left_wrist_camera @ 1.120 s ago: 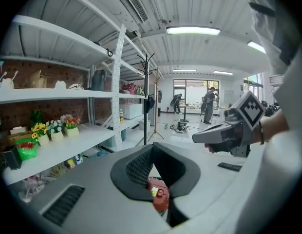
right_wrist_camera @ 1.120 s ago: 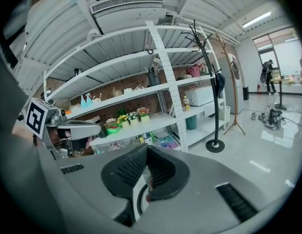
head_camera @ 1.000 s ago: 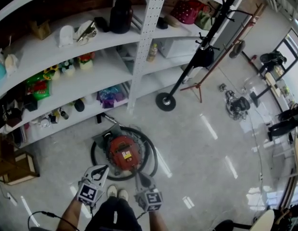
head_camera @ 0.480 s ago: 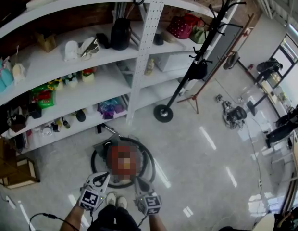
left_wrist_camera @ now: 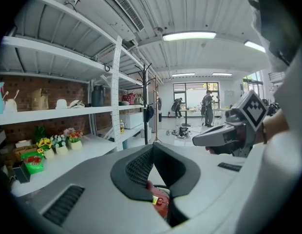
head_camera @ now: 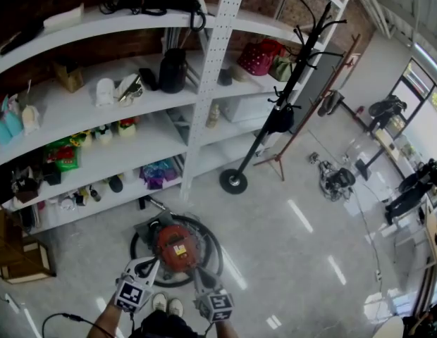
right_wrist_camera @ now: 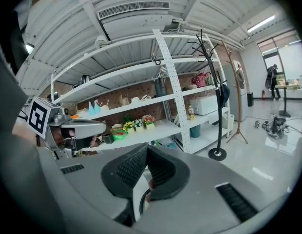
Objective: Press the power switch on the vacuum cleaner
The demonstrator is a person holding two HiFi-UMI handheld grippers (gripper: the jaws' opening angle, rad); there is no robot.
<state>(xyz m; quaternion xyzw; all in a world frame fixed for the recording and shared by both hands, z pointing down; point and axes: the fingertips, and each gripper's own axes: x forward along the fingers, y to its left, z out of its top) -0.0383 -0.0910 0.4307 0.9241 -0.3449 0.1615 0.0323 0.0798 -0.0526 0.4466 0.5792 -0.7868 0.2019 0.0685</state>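
Note:
The red canister vacuum cleaner (head_camera: pixel 175 245) stands on the floor inside its coiled black hose (head_camera: pixel 213 248), just ahead of the person's shoes. Both grippers hover over its near edge. My left gripper (head_camera: pixel 149 263) is at the vacuum's near left, its jaws shut and empty. My right gripper (head_camera: pixel 199 274) is at the near right, also shut and empty. In the left gripper view the closed tips (left_wrist_camera: pixel 153 147) hide most of the vacuum (left_wrist_camera: pixel 160 204), whose red body shows below them. The right gripper view's closed tips (right_wrist_camera: pixel 147 151) show only a sliver of hose (right_wrist_camera: pixel 140 206).
A white shelf unit (head_camera: pixel 204 118) with flowers, bottles and bags curves behind the vacuum. A black coat stand's round base (head_camera: pixel 234 182) sits to the right. A wooden box (head_camera: pixel 21 248) stands at the left, and a cable (head_camera: pixel 60 319) trails on the floor.
The head view has tilted upward, so the vacuum and grippers sit lower in frame. Both grippers stay shut and keep their places over the vacuum's near edge.

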